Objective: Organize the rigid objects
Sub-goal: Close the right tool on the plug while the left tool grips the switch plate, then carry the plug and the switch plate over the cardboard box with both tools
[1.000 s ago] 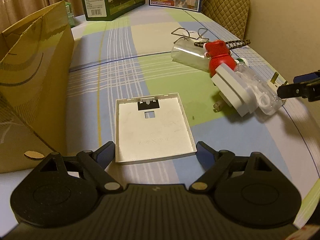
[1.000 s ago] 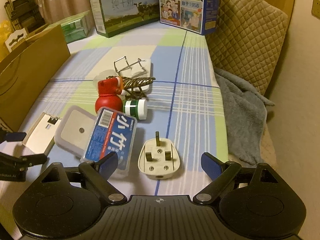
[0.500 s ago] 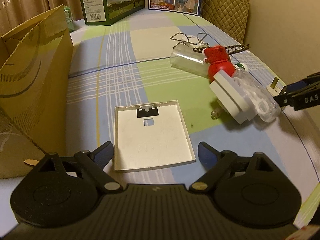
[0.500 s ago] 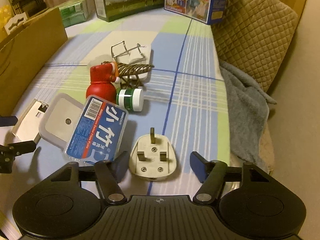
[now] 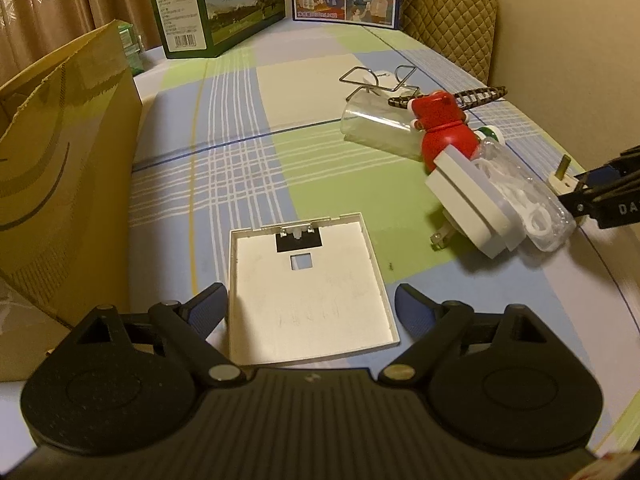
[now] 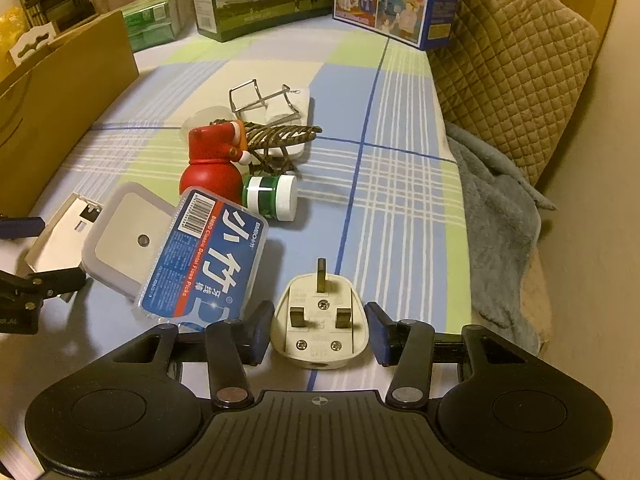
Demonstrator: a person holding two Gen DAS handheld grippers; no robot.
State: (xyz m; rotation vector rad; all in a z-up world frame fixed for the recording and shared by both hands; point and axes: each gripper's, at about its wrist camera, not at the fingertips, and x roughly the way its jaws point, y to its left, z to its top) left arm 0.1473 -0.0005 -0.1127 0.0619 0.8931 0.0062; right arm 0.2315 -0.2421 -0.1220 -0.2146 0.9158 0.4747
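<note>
The right gripper (image 6: 319, 330) is closing around the cream three-pin plug (image 6: 320, 320), which lies pins-up on the checked bedsheet (image 6: 400, 168); the pads sit just beside its flanks, not visibly pressing. Over on the other side, the left gripper (image 5: 310, 308) stands spread wide, straddling the near end of the flat white cover plate (image 5: 308, 292), beside the cardboard box (image 5: 60, 168).
</note>
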